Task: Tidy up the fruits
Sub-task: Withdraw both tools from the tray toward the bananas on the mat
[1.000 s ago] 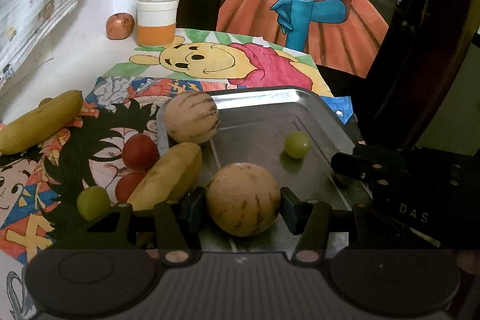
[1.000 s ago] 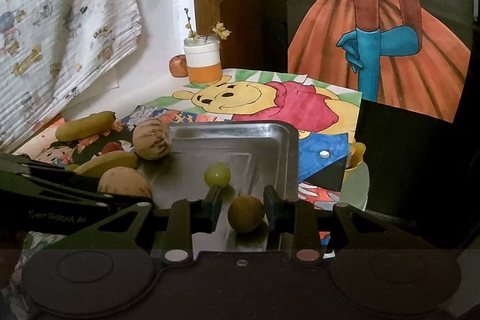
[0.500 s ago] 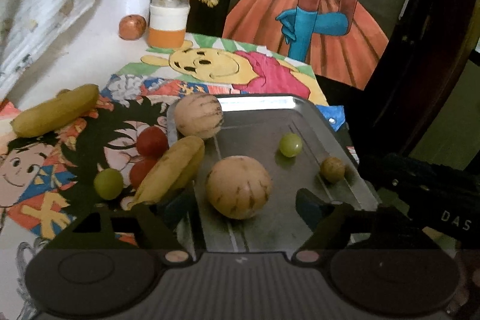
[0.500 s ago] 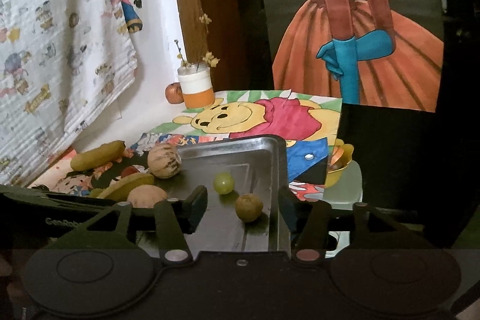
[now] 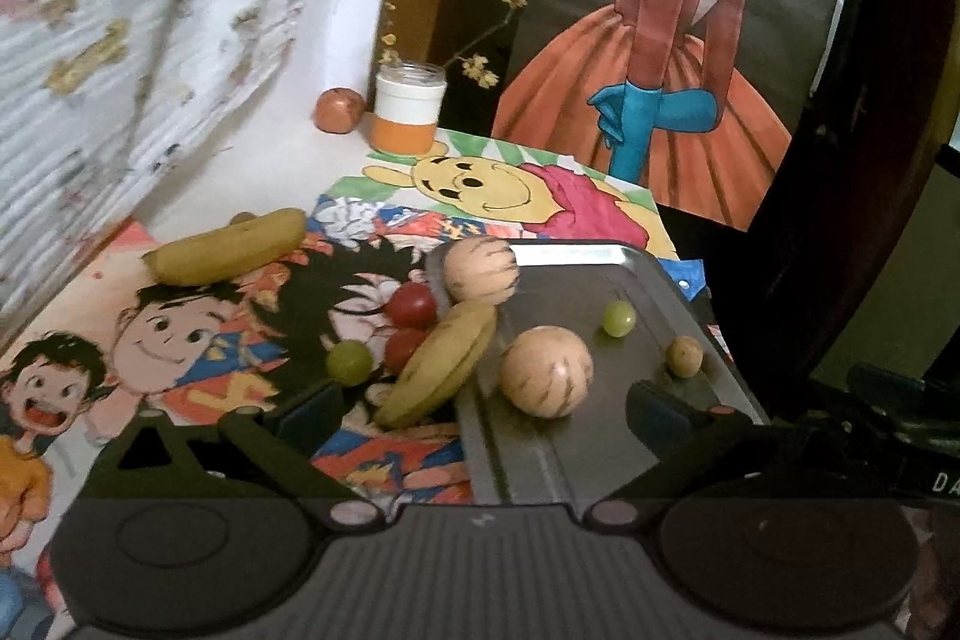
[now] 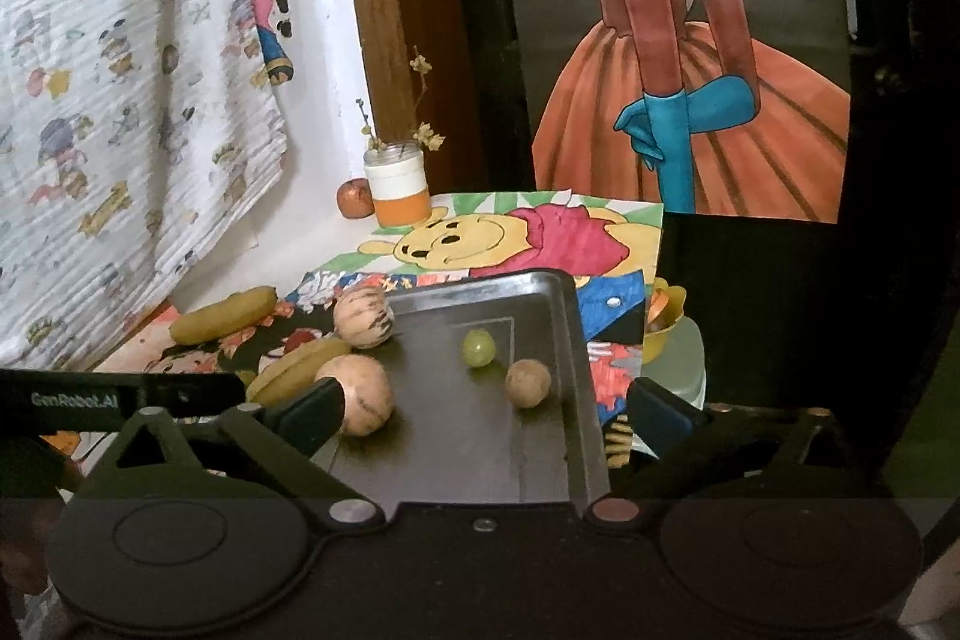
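Both grippers stand released with nothing between the fingers: the jaws of the left gripper (image 5: 483, 412) have just been opening off the large round tan striped melon (image 5: 546, 372), and those of the right gripper (image 6: 483, 415) off the small round brown fruit (image 6: 527, 382). Both fruits sit free on the shallow grey metal tray (image 5: 600, 256), the melon near its front left, the brown fruit toward its right rim, a pale green grape (image 5: 618, 318) between them and farther back. A second striped melon (image 5: 480, 271) rests at the tray's back left corner, and a yellow banana (image 5: 441, 364) leans over its left edge. Left of the tray lie two red tomatoes (image 5: 411, 305), another green grape (image 5: 348, 363) and a second banana (image 5: 231, 247). The tomatoes and grapes are probably soft, smooth and apt to roll, so a light pinch across the widest part suits them; the banana, seemingly bruised, is best taken mid-length across its narrow width.
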`<move>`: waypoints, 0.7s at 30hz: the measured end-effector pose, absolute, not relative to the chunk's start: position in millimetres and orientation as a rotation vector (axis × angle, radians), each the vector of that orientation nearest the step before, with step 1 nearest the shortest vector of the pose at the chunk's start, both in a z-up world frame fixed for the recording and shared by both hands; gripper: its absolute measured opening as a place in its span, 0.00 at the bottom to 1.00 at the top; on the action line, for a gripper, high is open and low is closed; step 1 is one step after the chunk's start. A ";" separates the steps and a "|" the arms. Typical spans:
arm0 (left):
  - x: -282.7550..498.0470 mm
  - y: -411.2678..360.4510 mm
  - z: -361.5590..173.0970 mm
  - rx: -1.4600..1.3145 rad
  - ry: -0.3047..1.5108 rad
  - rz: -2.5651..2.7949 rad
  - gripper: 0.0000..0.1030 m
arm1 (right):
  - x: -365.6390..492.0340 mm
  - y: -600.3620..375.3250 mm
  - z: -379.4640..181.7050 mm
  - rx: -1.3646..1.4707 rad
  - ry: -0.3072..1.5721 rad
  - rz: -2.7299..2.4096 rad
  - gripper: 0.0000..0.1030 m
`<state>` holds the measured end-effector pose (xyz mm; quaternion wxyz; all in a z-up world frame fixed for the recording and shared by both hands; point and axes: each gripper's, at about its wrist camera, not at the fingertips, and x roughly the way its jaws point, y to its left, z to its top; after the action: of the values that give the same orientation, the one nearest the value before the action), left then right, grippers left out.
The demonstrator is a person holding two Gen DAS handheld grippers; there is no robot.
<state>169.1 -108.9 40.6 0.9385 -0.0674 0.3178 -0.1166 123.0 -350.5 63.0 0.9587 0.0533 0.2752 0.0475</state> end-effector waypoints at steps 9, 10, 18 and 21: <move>136.6 -73.4 38.8 -0.118 0.674 -0.202 1.00 | 83.1 -321.8 61.4 0.097 0.618 0.074 0.99; 133.9 -71.3 37.6 -0.094 0.683 -0.185 1.00 | 79.2 -319.7 59.1 0.101 0.633 0.071 0.99; 112.0 -48.6 28.5 -0.003 0.718 -0.127 1.00 | 56.3 -300.4 45.4 0.109 0.754 0.064 0.99; 108.8 -40.8 26.2 -0.003 0.748 -0.120 1.00 | 51.9 -289.6 49.4 0.079 0.752 0.059 0.99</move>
<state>108.8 -40.8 26.2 0.9291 -0.0015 0.3651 -0.0585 51.9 -289.6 49.4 0.9289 0.0387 0.3671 0.0289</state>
